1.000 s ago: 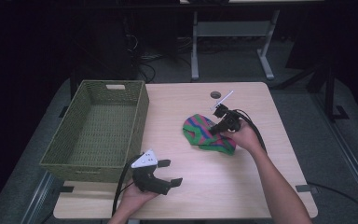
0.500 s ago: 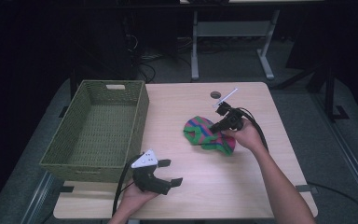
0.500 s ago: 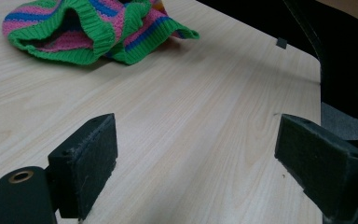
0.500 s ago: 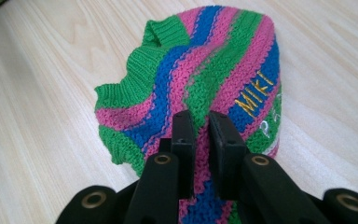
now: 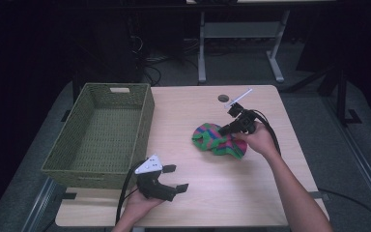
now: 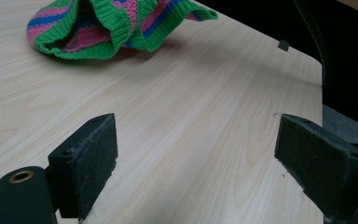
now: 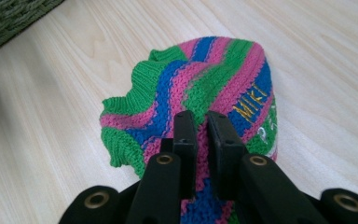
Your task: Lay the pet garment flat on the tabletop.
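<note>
Knitted item: a striped knit piece (image 5: pixel 218 140) in green, pink and blue, bunched on the right half of the table (image 5: pixel 270 203), well apart from the basket.
Knit condition: one fold is drawn up between the right tool's pads; the rest slumps on the wood, its ribbed green edge open toward the left tool, as the left gripper view (image 6: pixel 116 28) shows.
Writing: yellow stitched letters "MIKI" on a blue stripe; a paler line below them is too cut off to read.
Right gripper (image 7: pixel 201 135): pressed together and pinching a ridge of the knit, jaws nearly meeting with fabric between them. In the high view (image 5: pixel 233 126) it points toward the basket side, held by the person's right hand (image 5: pixel 258 140).
Left gripper (image 5: pixel 174 177): spread wide, holding nothing, parked low at the near table edge just beside the basket's near corner; its pads (image 6: pixel 91 158) stand over bare wood.
Basket: a green woven basket (image 5: pixel 145 121) on the left of the table, nothing visible inside.
Other items: a small dark disc (image 5: pixel 222 98) set in the far tabletop.
Step in hand: judged to be the pick-up of the knit, grip made, lift beginning.
Next move: likely a carry over the basket; it calls for enough height that the trailing fabric passes the rim, and a firm pinch, since the hold is on one fold alone.
</note>
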Tool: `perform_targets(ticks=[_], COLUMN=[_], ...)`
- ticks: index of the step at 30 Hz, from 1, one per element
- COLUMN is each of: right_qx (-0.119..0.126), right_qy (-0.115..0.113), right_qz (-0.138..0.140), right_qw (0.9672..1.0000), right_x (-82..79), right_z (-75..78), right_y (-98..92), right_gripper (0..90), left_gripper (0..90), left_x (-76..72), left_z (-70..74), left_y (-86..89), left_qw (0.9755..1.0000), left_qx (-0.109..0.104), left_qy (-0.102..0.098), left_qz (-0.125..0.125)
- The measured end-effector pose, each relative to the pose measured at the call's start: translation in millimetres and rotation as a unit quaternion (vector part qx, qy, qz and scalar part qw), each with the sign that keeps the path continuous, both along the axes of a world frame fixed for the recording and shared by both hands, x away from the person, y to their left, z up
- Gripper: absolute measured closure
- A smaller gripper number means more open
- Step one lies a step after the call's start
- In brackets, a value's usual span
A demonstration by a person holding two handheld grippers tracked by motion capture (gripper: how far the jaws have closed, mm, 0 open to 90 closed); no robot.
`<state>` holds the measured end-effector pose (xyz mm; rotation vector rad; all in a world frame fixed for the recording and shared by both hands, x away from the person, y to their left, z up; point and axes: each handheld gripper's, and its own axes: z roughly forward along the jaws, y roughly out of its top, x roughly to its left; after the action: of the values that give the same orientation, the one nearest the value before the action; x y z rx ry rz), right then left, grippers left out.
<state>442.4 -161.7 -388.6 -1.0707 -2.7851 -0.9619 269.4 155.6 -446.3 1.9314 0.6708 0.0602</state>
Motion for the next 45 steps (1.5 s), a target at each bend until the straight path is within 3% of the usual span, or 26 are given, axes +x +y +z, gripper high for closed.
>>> perform_targets(ticks=[7,23,31,45], right_qx=[0.007,0.021,0.045,0.055], right_qy=[-0.009,-0.017,-0.028,-0.030], right_qz=[0.001,0.013,0.015,0.036], right_qw=[0.9999,0.9996,0.9985,0.9974], right_x=[-8.0,-27.2,-44.4,-72.3], right_z=[11.2,21.5,29.1,20.2], right_y=[-0.1,3.1,-2.1,-0.2], right_gripper=[82.9,83.2,83.2,83.2], left_gripper=[12.7,12.7,12.7,12.7], left_x=[0.0,-1.1,-1.3,-2.0], left_z=[-1.0,0.1,0.9,1.6], left_y=[-2.0,-2.5,-0.2,2.5], left_qw=[1.0000,1.0000,1.0000,0.9999], left_qx=[0.006,0.000,-0.005,-0.008], left_qy=[0.000,0.003,0.003,-0.001], left_qz=[-0.005,-0.002,0.000,0.007])
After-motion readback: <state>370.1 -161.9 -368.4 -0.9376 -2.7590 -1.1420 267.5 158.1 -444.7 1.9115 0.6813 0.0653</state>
